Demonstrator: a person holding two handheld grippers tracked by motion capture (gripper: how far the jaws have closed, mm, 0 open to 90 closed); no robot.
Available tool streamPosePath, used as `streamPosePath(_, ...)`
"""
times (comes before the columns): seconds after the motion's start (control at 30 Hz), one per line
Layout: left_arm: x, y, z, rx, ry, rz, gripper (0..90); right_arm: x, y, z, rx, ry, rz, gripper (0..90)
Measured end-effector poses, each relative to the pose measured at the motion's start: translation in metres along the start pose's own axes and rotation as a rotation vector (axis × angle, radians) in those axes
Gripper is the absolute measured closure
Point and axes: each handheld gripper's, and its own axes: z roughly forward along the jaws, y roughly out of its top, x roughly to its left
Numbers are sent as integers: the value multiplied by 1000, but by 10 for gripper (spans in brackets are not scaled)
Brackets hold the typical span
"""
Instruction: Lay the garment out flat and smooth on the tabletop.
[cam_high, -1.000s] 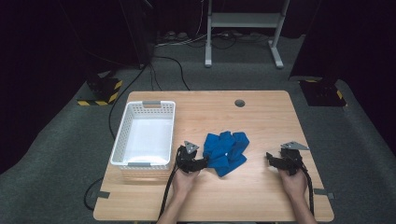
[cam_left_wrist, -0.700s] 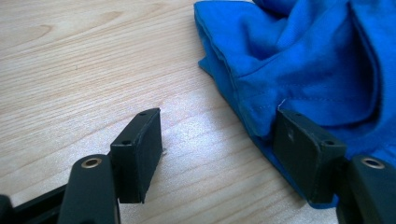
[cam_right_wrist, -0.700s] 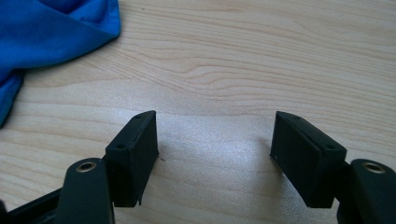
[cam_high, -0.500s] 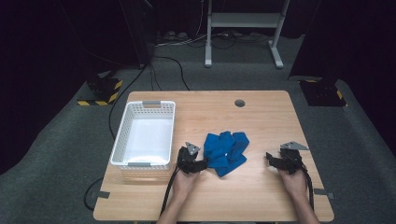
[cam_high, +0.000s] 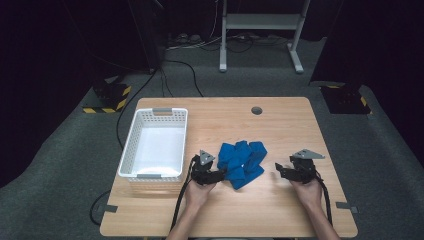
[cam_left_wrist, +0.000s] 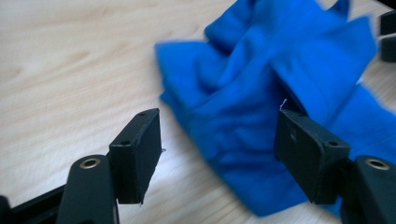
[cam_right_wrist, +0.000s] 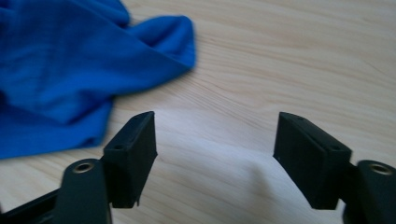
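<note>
A crumpled blue cloth (cam_high: 242, 158) lies on the wooden table (cam_high: 270, 125), between my two hands. My left gripper (cam_high: 223, 174) rests low at the cloth's left edge, pointing right. In the left gripper view its jaws stand wide apart, the left gripper (cam_left_wrist: 219, 149) open, with the cloth (cam_left_wrist: 261, 98) bunched just ahead and partly between the pads, untouched. My right gripper (cam_high: 278, 169) sits to the right of the cloth, pointing left. In the right gripper view the right gripper (cam_right_wrist: 215, 154) is open over bare wood, the cloth (cam_right_wrist: 70, 70) ahead at the upper left.
A white plastic basket (cam_high: 155, 144) stands empty at the table's left side, close to my left hand. A round cable hole (cam_high: 256, 110) is near the table's far edge. Cables trail from both grippers toward the near edge.
</note>
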Motion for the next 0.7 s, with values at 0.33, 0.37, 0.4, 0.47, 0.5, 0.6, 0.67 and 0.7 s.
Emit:
streamPosePath(0.33, -13, 21, 15, 4, -40, 53, 427, 47, 16, 24, 4, 79, -92, 369)
streamPosePath(0.37, -14, 22, 17, 6, -47, 57, 454, 51, 16, 26, 1, 78, -104, 389)
streamPosePath(0.4, -14, 23, 18, 13, -50, 63, 481, 54, 17, 29, 6, 78, -115, 414)
streamPosePath(0.47, -14, 24, 21, 33, -52, 74, 544, 59, 16, 34, 18, 88, -127, 494)
streamPosePath(0.5, -14, 24, 21, 33, -52, 74, 580, 61, 15, 36, 22, 90, -130, 547)
streamPosePath(0.6, -14, 24, 27, 81, -32, 110, 693, 61, 14, 38, 27, 95, -129, 692)
streamPosePath(0.67, -14, 23, 28, 95, -25, 125, 748, 60, 13, 39, 37, 90, -156, 781)
streamPosePath(0.7, -14, 22, 28, 102, -22, 136, 768, 60, 13, 39, 42, 91, -162, 821)
